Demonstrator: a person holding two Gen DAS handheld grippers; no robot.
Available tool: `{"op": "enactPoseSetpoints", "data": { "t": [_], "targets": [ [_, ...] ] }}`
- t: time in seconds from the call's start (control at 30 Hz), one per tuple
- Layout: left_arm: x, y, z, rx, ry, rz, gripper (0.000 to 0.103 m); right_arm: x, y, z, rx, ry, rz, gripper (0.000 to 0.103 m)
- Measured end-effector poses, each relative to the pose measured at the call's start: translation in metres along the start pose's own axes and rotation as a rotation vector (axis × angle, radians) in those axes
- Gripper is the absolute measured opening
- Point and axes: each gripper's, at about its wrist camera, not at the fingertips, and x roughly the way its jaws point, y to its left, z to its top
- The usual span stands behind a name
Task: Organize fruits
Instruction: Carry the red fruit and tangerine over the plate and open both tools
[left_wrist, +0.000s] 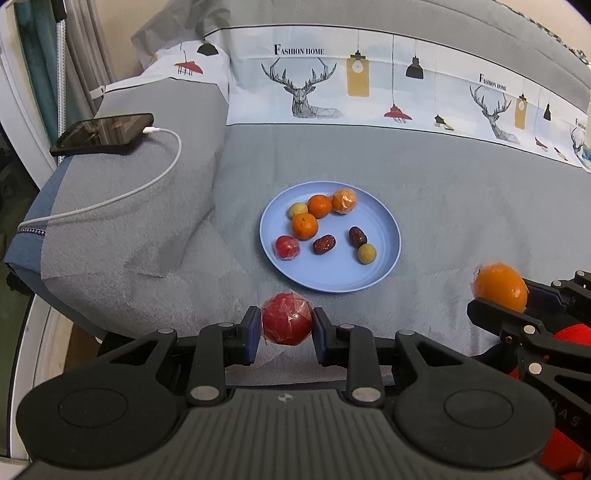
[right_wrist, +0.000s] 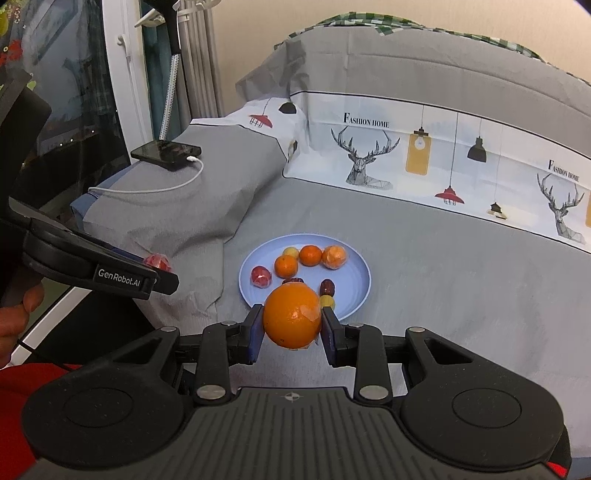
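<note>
Your left gripper (left_wrist: 286, 325) clamps wrapped red fruit (left_wrist: 286, 318), right gripper (right_wrist: 291, 324) clamps orange (right_wrist: 291, 316). Release short of blue plate (left_wrist: 384, 266): fruit rolls across bed (left_wrist: 461, 206).

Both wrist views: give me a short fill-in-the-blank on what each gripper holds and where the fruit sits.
1. The left gripper is shut on a wrapped ____ fruit.
2. The right gripper holds a large ____.
3. The small fruits lie on a blue ____.
4. The phone is plugged into a ____ cable.

Missing words: red; orange; plate; white
</note>
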Motion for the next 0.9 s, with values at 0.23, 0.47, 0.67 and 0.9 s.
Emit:
{"op": "enactPoseSetpoints", "data": {
  "t": [0.23, 0.47, 0.67, 0.9],
  "targets": [
    [0.014, 0.006, 0.008, -0.014, 0.021, -0.005, 0.032, 0.015, -0.004, 0.001, 0.012, 0.025, -0.011, 0.034],
    [0.031, 0.009, 0.029, -0.024, 0.023, -0.012, 0.032, 0.039, -0.013, 0.004, 0.043, 0.059, -0.024, 0.034],
    [0.053, 0.011, 0.051, -0.034, 0.043, -0.010, 0.033, 0.062, -0.024, 0.011, 0.078, 0.082, -0.035, 0.034],
    [0.078, 0.009, 0.074, -0.020, 0.050, -0.015, 0.033, 0.090, -0.035, 0.026, 0.111, 0.092, -0.034, 0.034]
  ]
}}
